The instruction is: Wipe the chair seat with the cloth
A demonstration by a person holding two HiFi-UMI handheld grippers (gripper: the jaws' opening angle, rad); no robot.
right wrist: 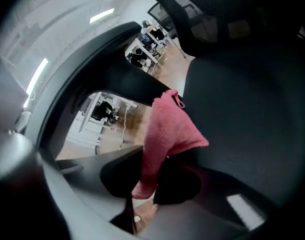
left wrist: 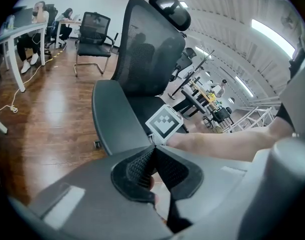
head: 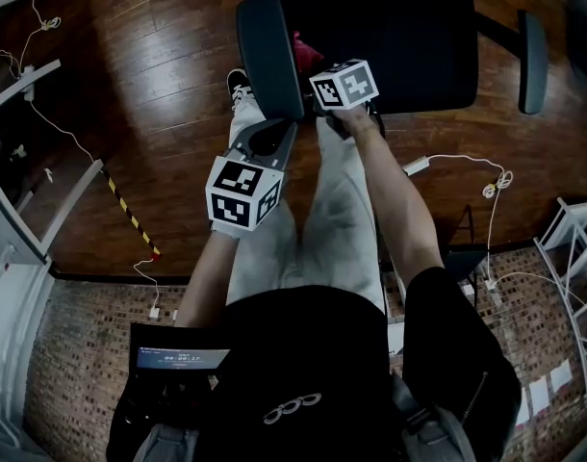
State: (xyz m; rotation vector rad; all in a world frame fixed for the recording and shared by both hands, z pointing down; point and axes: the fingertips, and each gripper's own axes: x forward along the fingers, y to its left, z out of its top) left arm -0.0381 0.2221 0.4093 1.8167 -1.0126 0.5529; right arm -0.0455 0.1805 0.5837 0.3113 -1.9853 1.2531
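A black office chair stands in front of me, its seat (head: 390,27) at the top of the head view and its mesh back (left wrist: 152,49) upright in the left gripper view. My right gripper (right wrist: 157,179) is shut on a pink cloth (right wrist: 167,134), which sticks out from the jaws over the dark seat (right wrist: 242,114). In the head view a bit of the cloth (head: 306,54) shows beside that gripper's marker cube (head: 344,85). My left gripper (left wrist: 154,147) is shut and holds nothing. It hangs just before the chair's left armrest (head: 269,56).
The floor is dark wood with white cables (head: 467,162) and a yellow-black striped strip (head: 130,218). White racks (head: 573,239) stand at the right. Farther off are another black chair (left wrist: 92,39) and a white desk (left wrist: 17,39) with seated people.
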